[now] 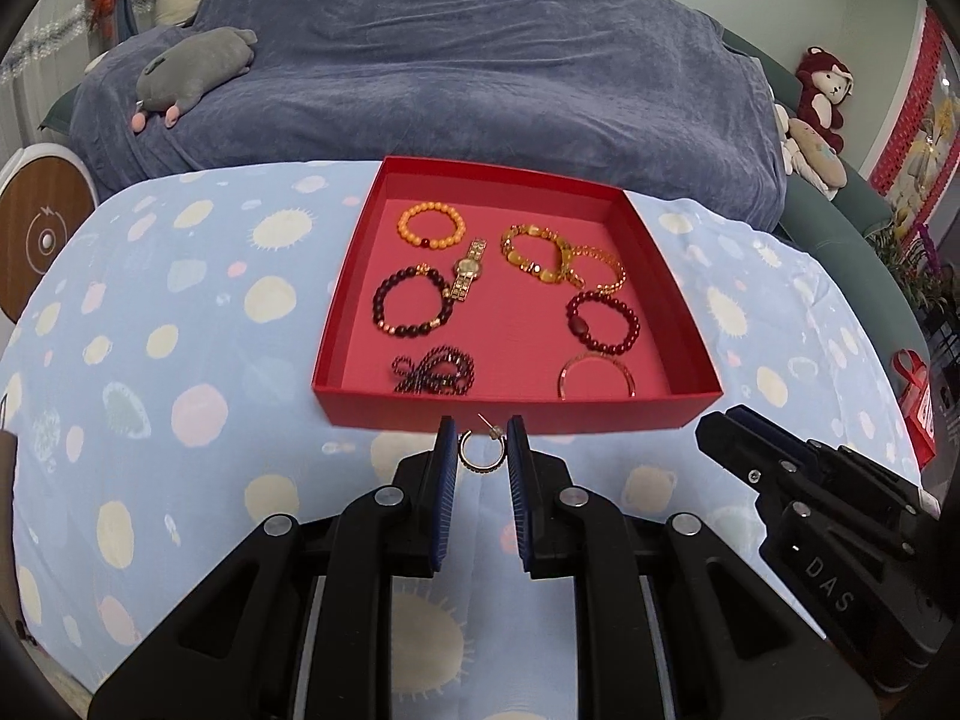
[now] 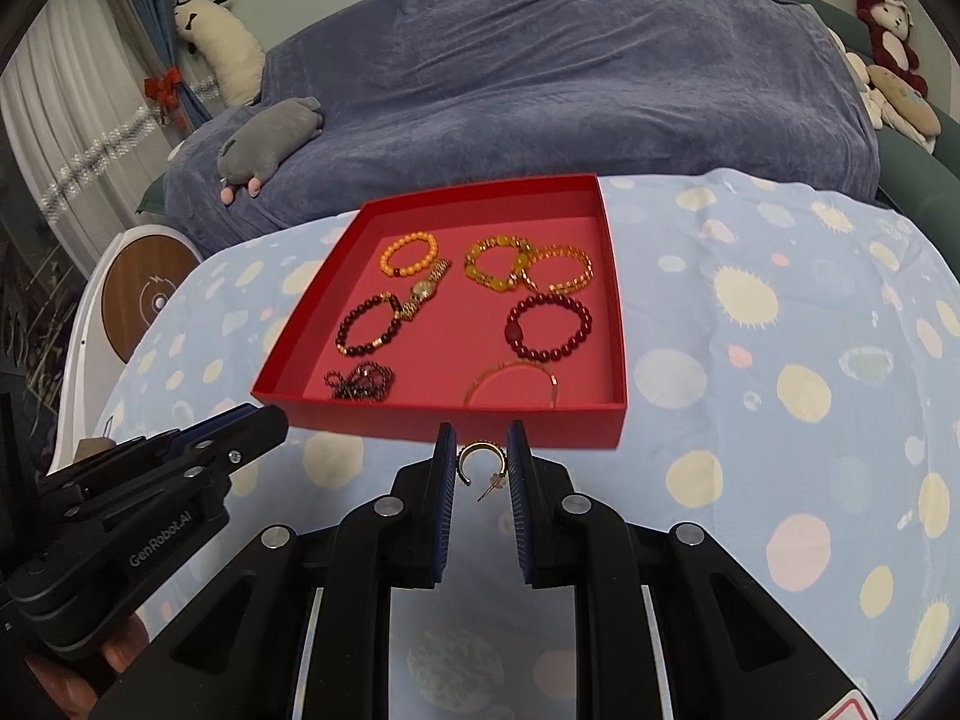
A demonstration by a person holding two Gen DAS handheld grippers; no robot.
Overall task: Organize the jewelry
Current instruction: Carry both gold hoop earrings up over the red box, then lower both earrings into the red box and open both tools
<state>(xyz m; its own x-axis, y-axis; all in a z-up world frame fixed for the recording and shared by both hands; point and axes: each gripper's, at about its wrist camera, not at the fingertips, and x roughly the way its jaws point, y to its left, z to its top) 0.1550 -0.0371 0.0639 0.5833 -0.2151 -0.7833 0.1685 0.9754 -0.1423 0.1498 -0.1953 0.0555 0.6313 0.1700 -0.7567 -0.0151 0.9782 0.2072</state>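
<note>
Bedroom w/ a blue-grey throw over the sofa (image 1: 480, 60) behind, plush toys along it; my worktop (image 1: 180, 360) wears a pale blue spotted cloth. Straight ahead of both claws sits the red box (image 1: 516, 414), open-topped, holding approx. eight pcs: orange bead bracelet (image 1: 431, 227), gold watch (image 1: 468, 270), dark bead bracelet (image 1: 411, 303), yellow stone bracelet (image 1: 534, 252), gold chain bracelet (image 1: 600, 270), red bead bracelet (image 1: 603, 324), a thin bangle (image 1: 597, 375) and a dark bead strand (image 1: 433, 371) nearest me. My left claw (image 1: 481, 450) has a small gold hoop earring (image 1: 477, 450) between its pads, post pointing up-right twd the box; my right claw (image 2: 482, 462) frames its twin earring (image 2: 483, 468), post down toward me. Both sets of jaws look narrowed around the hoops, but I can't tell if the pads actually pinch them or the hoops lie on the cloth. Box's near wall is just beyond both tips, so next move, I'd judge, is forward and over that wall; neither hand is clearly nearer.
</note>
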